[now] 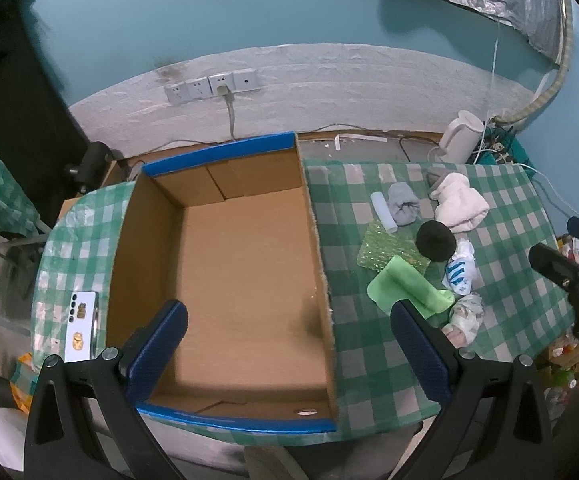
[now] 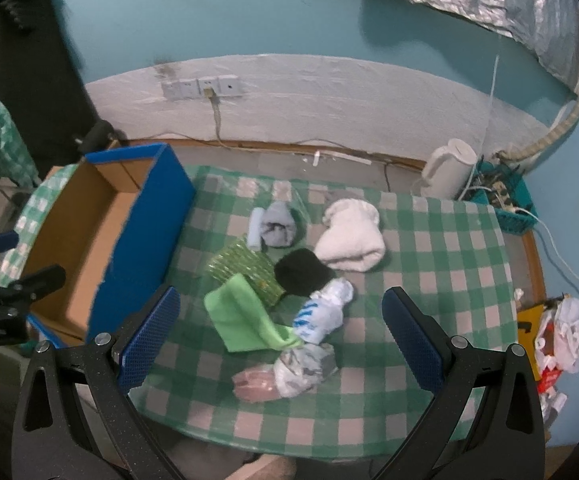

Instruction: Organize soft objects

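Note:
An empty cardboard box (image 1: 245, 280) with blue edges sits on the left of the green checked table; it also shows in the right wrist view (image 2: 89, 240). My left gripper (image 1: 289, 344) is open and empty above the box. To the right lie soft things: a white towel (image 2: 351, 240), a black ball (image 2: 301, 272), a grey sock roll (image 2: 277, 224), a green cloth (image 2: 241, 312), a glittery green pad (image 2: 245, 268), a blue-and-white sock (image 2: 321, 312) and a patterned sock bundle (image 2: 301, 364). My right gripper (image 2: 281, 344) is open and empty above them.
A white phone (image 1: 81, 326) lies left of the box. A white kettle (image 2: 447, 168) and a teal basket of cables (image 2: 501, 200) stand at the back right. Plastic bags (image 2: 569, 332) lie past the table's right edge. Wall sockets (image 2: 201, 88) sit behind.

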{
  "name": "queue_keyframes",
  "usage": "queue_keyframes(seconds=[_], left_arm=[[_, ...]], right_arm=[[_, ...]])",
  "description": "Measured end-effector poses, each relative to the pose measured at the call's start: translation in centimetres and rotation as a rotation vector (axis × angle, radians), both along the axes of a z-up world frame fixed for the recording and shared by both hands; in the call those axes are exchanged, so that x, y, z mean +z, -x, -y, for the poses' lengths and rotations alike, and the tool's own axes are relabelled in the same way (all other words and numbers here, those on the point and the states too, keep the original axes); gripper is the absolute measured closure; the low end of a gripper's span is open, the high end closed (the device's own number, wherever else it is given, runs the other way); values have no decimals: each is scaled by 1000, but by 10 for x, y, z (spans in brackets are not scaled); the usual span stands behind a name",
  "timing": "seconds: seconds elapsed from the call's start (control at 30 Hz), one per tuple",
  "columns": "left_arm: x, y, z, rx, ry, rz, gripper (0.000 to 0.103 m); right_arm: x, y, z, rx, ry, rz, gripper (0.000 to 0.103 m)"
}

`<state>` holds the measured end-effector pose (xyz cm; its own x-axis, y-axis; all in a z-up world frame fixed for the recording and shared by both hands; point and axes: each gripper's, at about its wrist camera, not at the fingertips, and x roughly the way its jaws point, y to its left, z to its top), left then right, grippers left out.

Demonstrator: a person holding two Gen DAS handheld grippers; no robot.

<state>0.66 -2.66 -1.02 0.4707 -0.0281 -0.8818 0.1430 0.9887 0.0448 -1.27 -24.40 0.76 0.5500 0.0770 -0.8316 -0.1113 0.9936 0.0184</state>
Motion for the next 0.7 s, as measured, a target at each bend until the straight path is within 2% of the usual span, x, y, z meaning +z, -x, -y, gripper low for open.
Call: queue_keyframes(seconds=[0.27,0.7], left_arm=[[-13,-13,27,-18,-14,-67,1],[-42,-30,61,-16,-34,-134,1]], right_arm=[[-26,-9,21,-68,-10,-94,1],[-99,-16,31,-106,-28,-297,7]])
